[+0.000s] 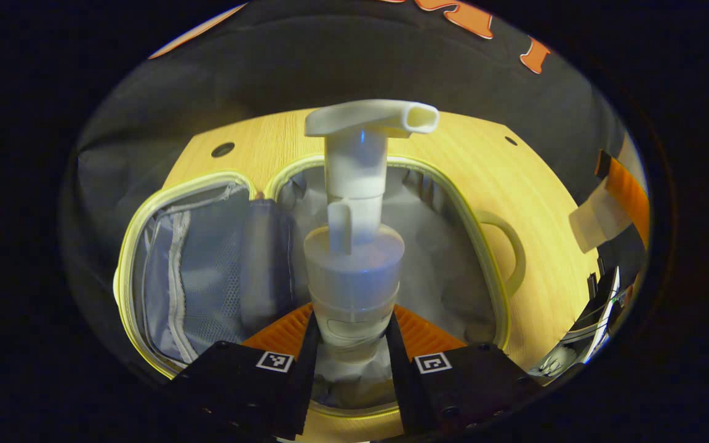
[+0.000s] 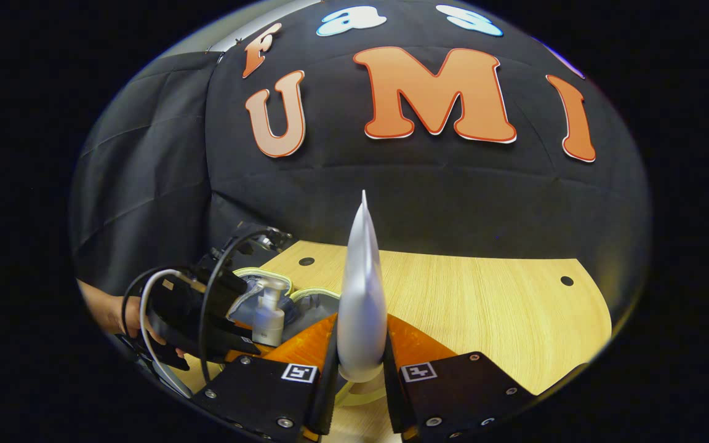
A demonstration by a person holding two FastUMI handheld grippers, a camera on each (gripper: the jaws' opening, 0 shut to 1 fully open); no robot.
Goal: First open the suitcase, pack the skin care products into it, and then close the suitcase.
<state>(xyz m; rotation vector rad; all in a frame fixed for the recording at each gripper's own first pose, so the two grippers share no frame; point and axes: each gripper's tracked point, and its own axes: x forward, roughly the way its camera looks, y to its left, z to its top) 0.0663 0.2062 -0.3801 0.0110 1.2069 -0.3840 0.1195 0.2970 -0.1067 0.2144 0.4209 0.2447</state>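
Suitcase (image 1: 305, 246) lies open on the wooden tabletop (image 1: 533, 203), toward its far edge; the opening step looks done. In the left gripper view its two halves sit side by side: a mesh-lined lid half (image 1: 188, 277) on one side, and the main compartment (image 1: 447, 258) with pale crinkled lining on the other. A carry handle (image 1: 508, 246) sticks out from the compartment's rim toward the bare wood. No product can be made out resting inside yet; part of the interior is hidden behind the bottle.

Pump bottle (image 1: 354, 246): held upright in the left hand-held gripper (image 1: 351, 344), both fingers pressed against its lower body, poised above the main compartment. Judged to be the packing step in progress, bottle not yet released. The right gripper view shows the same bottle (image 2: 268, 317) and left hand-held gripper (image 2: 207, 320) over the suitcase at the tabletop's left side, with a hand (image 2: 108, 311) behind it.

White tube (image 2: 362, 289): clamped edge-on between the fingers of the right hand-held gripper (image 2: 360, 369), raised above the tabletop, apart from the suitcase. Judged second in line for packing.

Remaining: place both items, then close the lid half over the compartment.

Writing: no brand or label text is legible on bottle, tube or suitcase. Small square markers sit on the gripper bodies.
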